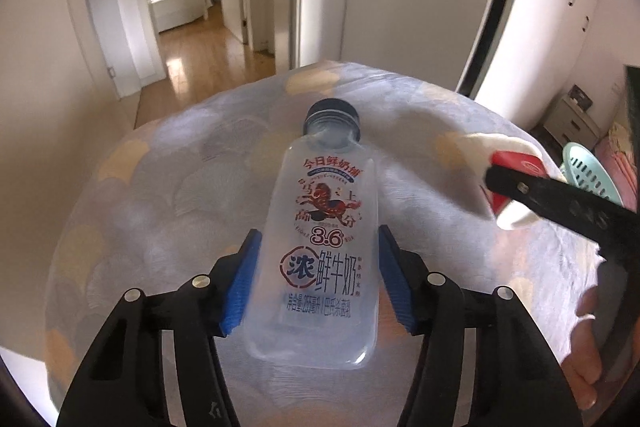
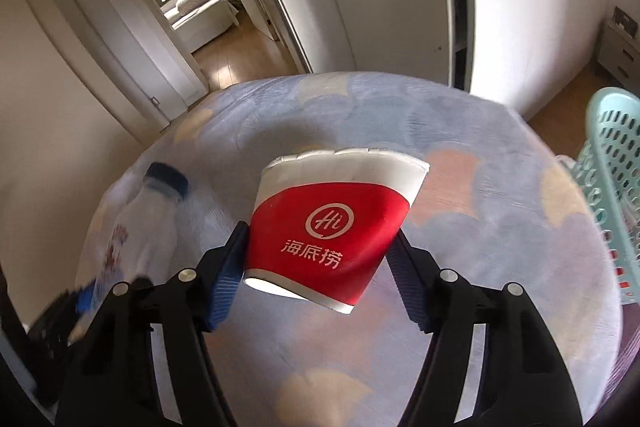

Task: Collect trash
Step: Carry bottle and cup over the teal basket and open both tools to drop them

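The left gripper (image 1: 318,281) has its blue pads pressed against both sides of an empty milk bottle (image 1: 320,239), which points straight ahead of it with the dark cap (image 1: 333,111) at the far end. The bottle looks clamped, though whether it is lifted clear of the patterned bedspread (image 1: 168,195) below or still resting on it cannot be told from this view.

The right gripper (image 2: 316,267) is closed around a red and white paper cup (image 2: 334,227), held between its fingers with the torn white rim tilted away and upward. The cup appears to hang above the bedspread, tipped a little to one side.

Off to the right gripper's right, near the edge of the bed, stands a pale green perforated basket (image 2: 612,187). It is probably the bin for the trash; what it already holds cannot be made out.

As a judgement, the task is about midway: both visible pieces of trash are in hand, neither is yet in the basket. What remains is carrying each across to the right and dropping it in, cup first since it is nearer. No other litter shows on the bedspread.
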Motion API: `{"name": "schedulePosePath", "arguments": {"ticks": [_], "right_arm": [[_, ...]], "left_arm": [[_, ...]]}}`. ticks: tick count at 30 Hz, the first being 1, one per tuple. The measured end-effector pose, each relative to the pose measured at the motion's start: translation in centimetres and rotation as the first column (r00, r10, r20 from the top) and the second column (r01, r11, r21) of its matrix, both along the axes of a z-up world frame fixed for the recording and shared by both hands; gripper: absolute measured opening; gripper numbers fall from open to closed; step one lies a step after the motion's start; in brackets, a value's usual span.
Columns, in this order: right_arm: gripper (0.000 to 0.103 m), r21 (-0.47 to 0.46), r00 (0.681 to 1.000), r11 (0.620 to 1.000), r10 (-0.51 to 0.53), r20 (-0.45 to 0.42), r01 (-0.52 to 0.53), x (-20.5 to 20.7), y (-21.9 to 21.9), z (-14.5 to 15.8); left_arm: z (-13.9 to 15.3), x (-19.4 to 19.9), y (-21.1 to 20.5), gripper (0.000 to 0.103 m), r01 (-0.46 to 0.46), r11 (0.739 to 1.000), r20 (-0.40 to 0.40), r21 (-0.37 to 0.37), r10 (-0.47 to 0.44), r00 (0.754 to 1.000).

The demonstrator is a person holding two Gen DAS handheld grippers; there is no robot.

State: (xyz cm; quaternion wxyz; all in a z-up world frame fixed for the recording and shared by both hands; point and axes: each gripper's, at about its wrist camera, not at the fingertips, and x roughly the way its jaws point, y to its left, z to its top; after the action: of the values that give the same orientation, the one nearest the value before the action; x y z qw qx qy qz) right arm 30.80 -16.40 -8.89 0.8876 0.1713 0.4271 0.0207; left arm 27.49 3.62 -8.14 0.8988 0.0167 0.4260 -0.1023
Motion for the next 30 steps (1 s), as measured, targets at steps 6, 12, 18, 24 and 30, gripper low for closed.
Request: {"name": "schedulePosePath", "arguments": {"ticks": [6,12,18,24,30], "right_arm": [[0.064,-0.021,0.998,1.0,-0.013,0.055,0.015,-4.1,-3.4,1.6],[0.064,-0.044,0.993,0.998,-0.038,0.108,0.043,-8.4,-6.3,3.3],[0.064,-0.055,0.985,0.997,-0.049,0.163,0.059,-11.2,-7.9,4.9],[0.064,0.024,0.984,0.997,-0.076,0.163,0.073,-12.8,-10.6,5.1],[0.064,0.099,0.98,0.99,-0.117,0.163,0.102,-14.1,-13.8,5.1]], "left_arm": [[1.7,-1.3,-1.0,0.053,0.03,0.998,0.033,-0.054,-0.029,0.999],[2.2,-4.2,-4.0,0.053,0.09,0.992,0.042,-0.085,-0.086,0.995],[2.7,-6.5,-7.0,0.053,0.158,0.978,0.054,-0.136,-0.152,0.987],[3.4,-7.5,-10.6,0.053,0.212,0.969,0.083,-0.13,-0.203,0.976],[4.4,-8.1,-14.3,0.053,0.27,0.956,0.11,-0.112,-0.258,0.96]]}}
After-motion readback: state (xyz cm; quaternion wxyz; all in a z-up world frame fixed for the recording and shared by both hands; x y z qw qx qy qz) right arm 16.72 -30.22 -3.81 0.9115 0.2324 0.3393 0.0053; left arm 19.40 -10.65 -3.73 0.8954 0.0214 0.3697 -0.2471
